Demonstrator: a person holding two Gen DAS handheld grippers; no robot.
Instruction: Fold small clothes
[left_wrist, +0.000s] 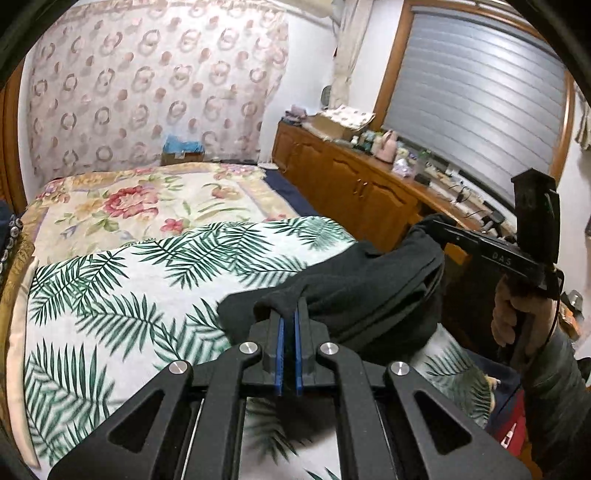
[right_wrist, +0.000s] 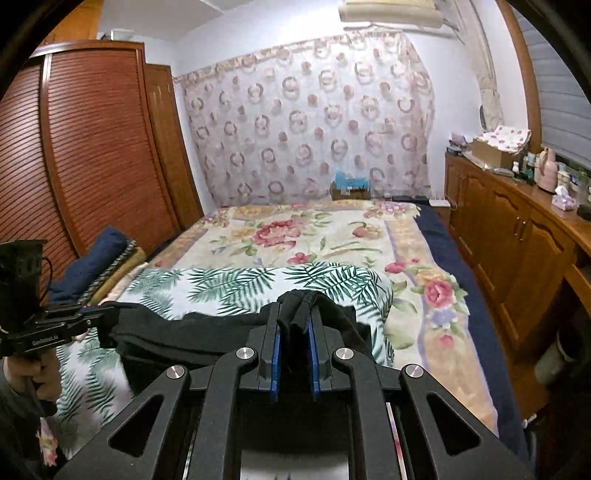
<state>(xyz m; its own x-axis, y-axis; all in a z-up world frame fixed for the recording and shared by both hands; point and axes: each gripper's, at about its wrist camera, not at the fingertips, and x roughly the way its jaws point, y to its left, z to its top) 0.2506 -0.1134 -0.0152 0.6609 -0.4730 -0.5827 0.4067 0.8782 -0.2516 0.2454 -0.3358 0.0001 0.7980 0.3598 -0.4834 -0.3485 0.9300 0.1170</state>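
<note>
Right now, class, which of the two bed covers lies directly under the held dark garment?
The palm-leaf cover, white with green fronds; the rose-patterned floral cover lies farther off, toward the curtain.

The bed (right_wrist: 436, 236) is covered by a cream blanket with big pink flowers (right_wrist: 295, 236). Over its near end lies a white sheet printed with green palm leaves (left_wrist: 110, 302). A dark navy layer (right_wrist: 447, 251) shows along the bed's edge beside the wooden cabinets.
</note>
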